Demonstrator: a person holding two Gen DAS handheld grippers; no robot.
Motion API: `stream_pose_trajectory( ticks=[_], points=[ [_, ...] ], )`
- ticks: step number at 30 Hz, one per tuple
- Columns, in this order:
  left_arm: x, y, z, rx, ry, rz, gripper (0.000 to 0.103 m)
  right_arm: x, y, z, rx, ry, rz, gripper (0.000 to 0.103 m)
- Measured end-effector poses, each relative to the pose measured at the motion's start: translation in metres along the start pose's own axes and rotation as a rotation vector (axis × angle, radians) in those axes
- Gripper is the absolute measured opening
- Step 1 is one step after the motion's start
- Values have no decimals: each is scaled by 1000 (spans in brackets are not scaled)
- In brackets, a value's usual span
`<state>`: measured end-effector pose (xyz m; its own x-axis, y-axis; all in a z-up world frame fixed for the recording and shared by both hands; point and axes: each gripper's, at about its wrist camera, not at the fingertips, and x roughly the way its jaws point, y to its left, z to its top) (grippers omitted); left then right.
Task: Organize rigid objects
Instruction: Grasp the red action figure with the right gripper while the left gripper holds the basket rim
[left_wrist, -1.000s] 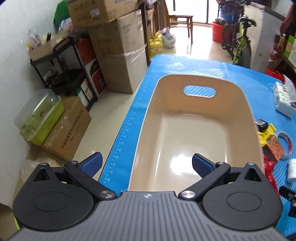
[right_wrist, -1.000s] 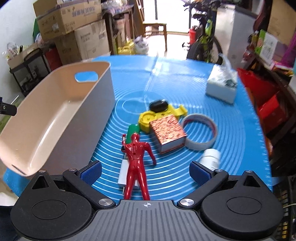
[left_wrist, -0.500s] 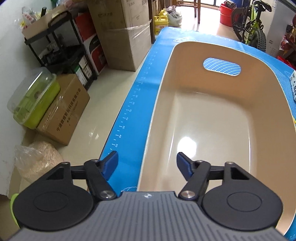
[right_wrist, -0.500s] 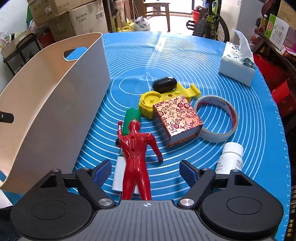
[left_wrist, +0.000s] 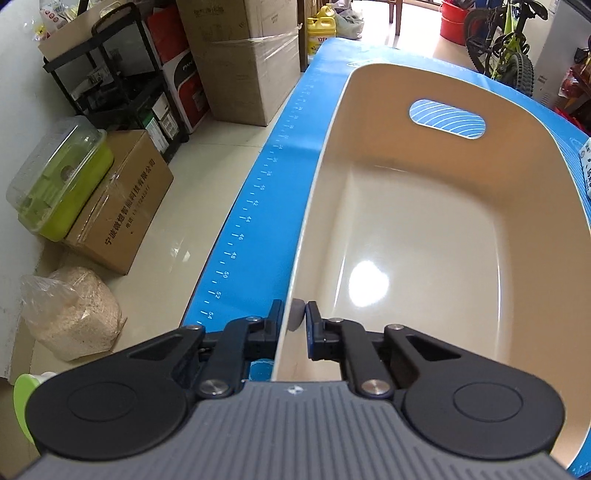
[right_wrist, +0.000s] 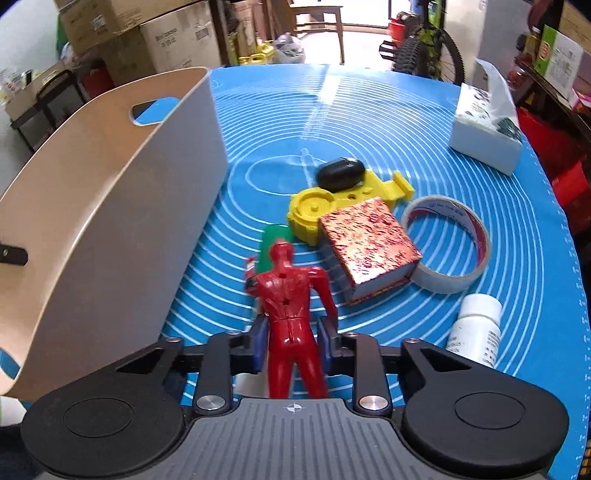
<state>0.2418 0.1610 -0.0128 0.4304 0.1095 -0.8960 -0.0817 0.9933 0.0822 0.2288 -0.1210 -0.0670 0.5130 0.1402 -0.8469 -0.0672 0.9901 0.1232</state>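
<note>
The left gripper is clamped on the near rim of the empty beige plastic bin, one finger outside the wall and one inside, and the bin sits along the left edge of the blue silicone mat. The right gripper is closed around the waist and legs of the glossy red plastic action figure, which lies on the mat just right of the bin. Beyond it are a green-capped bottle, a yellow plastic part, a red-patterned rectangular box, a roll of tape, a small white pill bottle and a black oval object.
</note>
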Motion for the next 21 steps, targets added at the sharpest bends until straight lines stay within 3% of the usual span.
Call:
stream_pose_trajectory(
  ticks=[4, 18, 20, 21],
  points=[
    [1, 1, 1, -1, -2, -2, 14, -4, 5, 0, -31, -19, -25, 35],
    [-1, 1, 0, 5, -8, -4, 14, -43, 2, 4, 36, -157, -43, 34],
    [-1, 1, -1, 7, -9, -4, 14, -50, 4, 7, 36, -184, -43, 28],
    [-1, 1, -1, 7, -9, -4, 14, -52, 4, 7, 35, -191, -44, 14]
  ],
)
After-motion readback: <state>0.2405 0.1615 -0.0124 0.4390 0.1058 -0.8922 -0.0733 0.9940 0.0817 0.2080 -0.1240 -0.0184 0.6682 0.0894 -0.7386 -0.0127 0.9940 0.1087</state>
